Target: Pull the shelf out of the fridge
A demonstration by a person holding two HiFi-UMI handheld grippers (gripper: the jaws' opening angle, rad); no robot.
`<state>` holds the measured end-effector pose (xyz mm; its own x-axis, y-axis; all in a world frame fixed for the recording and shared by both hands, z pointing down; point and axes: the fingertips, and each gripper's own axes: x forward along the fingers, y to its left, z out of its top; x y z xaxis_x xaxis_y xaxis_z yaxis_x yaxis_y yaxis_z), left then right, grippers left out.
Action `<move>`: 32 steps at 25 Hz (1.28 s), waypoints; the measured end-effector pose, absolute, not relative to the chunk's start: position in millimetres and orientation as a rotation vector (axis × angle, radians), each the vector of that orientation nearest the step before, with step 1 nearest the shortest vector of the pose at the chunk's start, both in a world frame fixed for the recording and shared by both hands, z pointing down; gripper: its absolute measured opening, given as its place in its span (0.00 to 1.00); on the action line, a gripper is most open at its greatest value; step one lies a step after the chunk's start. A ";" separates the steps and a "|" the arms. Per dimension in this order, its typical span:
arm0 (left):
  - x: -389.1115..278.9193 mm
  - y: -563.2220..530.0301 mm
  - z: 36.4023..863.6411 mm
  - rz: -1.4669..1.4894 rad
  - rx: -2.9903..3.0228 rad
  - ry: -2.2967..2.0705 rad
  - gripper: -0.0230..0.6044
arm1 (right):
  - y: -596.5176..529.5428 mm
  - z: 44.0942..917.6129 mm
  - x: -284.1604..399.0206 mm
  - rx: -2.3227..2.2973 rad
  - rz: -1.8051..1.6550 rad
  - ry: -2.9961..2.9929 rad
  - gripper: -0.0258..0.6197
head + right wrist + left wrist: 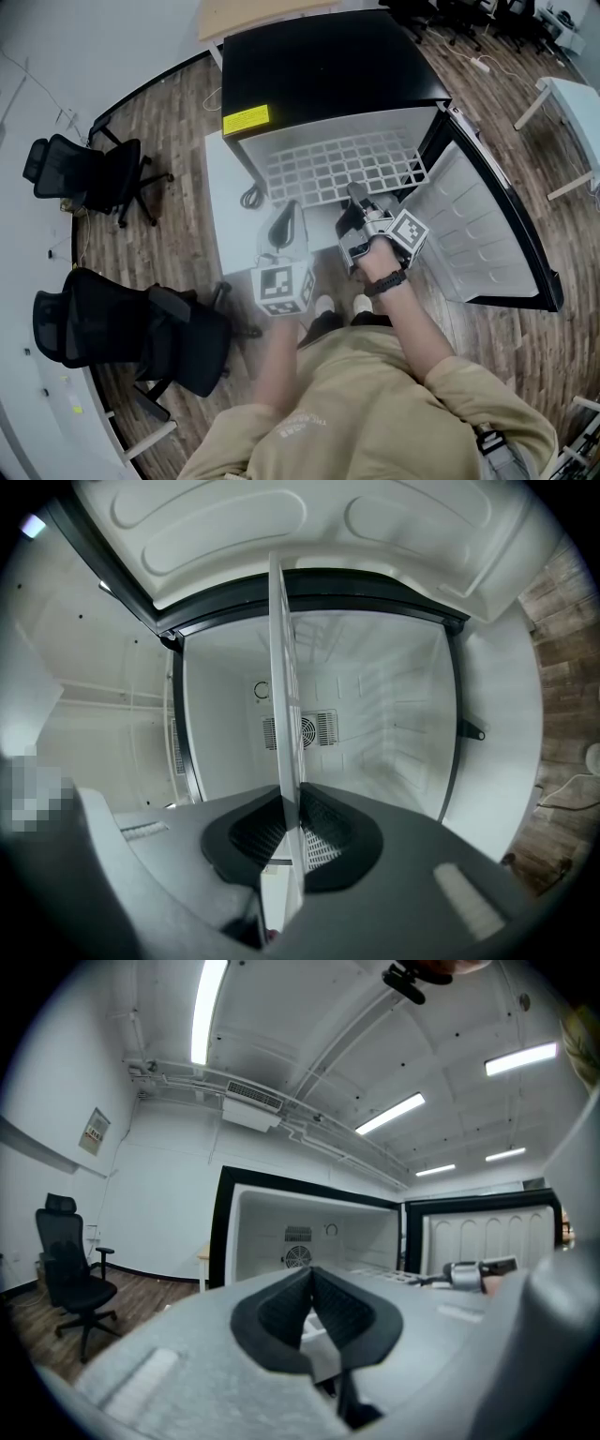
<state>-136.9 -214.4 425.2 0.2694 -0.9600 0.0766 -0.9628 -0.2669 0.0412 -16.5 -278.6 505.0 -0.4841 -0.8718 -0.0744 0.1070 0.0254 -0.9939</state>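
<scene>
Two black office chairs [89, 173] stand on the wood floor at far left. The left hand-held gripper [287, 217] hangs before the fridge [328, 66], jaws pressed together on nothing. The white wire shelf [328, 169] juts partway out of the cabinet. The right hand-held gripper [359, 195] pinches its front edge, beside the open door [478, 234].

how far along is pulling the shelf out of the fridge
Done: fridge door open, right gripper clamped on the shelf, front edge. In hand: the shelf looks partly drawn forward. Left: sliding it clear of the fridge. The left gripper is shut, holding nothing.
</scene>
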 end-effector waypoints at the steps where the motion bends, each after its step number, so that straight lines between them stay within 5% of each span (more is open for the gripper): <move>1: -135.6 -212.6 424.7 0.056 2.440 -1.851 0.04 | -276.6 504.6 -16.3 -0.811 -1.576 1.517 0.09; 32: -137.0 -181.8 394.9 0.010 2.464 -1.876 0.04 | -215.1 500.4 5.7 -0.929 -1.421 1.791 0.09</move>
